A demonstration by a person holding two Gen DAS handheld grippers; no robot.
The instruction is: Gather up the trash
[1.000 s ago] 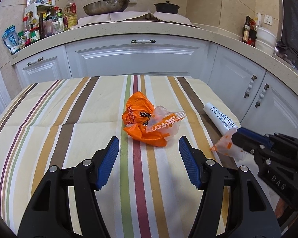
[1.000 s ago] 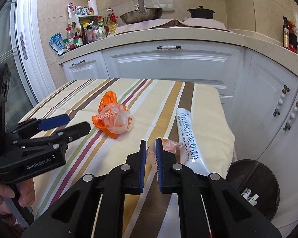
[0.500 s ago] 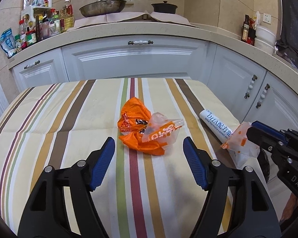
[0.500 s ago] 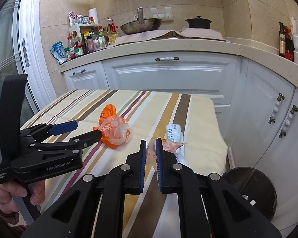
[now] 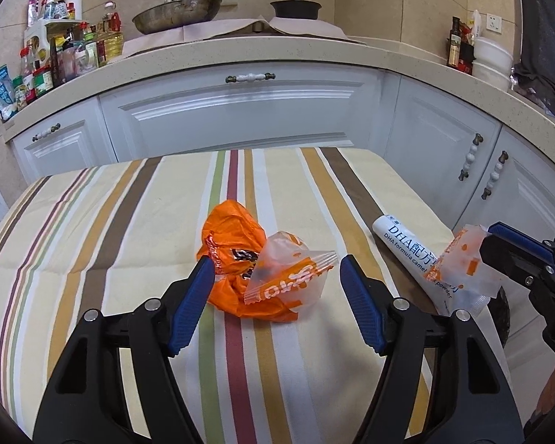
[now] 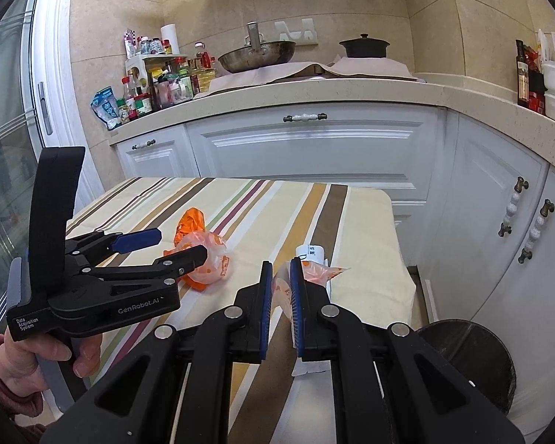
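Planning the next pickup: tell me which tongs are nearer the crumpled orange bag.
Left. The left tongs are open with the crumpled orange bag just between their tips; the right tongs are off to its right, shut on a clear wrapper.

The right gripper (image 6: 278, 288), clamping a clear orange-printed plastic wrapper (image 5: 458, 266), is lifting it off the striped tablecloth (image 5: 92, 229). The open left gripper (image 5: 277, 285) is closing in around the crumpled orange plastic bag (image 5: 233, 236), now mid-frame.

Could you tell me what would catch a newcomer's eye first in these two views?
Probably the crumpled orange wrapper in the middle of the striped tablecloth, framed by the open jaws of the left gripper. Next, the right gripper, shut on a clear orange-printed wrapper above the white tube near the table's right edge.
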